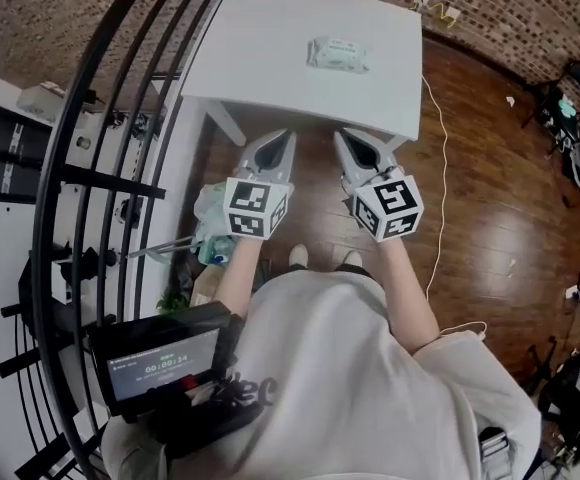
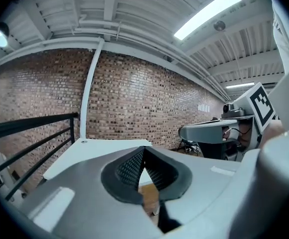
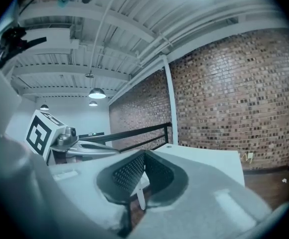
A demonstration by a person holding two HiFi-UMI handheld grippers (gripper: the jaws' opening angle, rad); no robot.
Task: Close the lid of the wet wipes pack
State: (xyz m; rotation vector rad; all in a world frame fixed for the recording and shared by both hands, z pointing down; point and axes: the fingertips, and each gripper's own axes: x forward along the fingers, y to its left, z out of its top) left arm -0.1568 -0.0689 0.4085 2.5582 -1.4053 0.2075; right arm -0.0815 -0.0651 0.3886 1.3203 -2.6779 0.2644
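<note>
The wet wipes pack (image 1: 337, 54), pale green and white, lies flat on the far middle of the white table (image 1: 270, 68). I cannot tell from here how its lid stands. Both grippers hover side by side in front of the table's near edge, well short of the pack. My left gripper (image 1: 289, 136) is shut with nothing between its pads. My right gripper (image 1: 339, 135) is shut and empty too. In the left gripper view the left gripper (image 2: 143, 153) points level over the table (image 2: 99, 151). In the right gripper view the right gripper (image 3: 145, 156) does likewise. Neither gripper view shows the pack.
A black metal railing (image 1: 100, 168) curves along the left. Plastic bags (image 1: 210, 218) sit on the floor beside the white table leg (image 1: 228, 125). A cable (image 1: 438, 148) runs over the wooden floor at right. A brick wall (image 2: 124, 98) stands behind the table.
</note>
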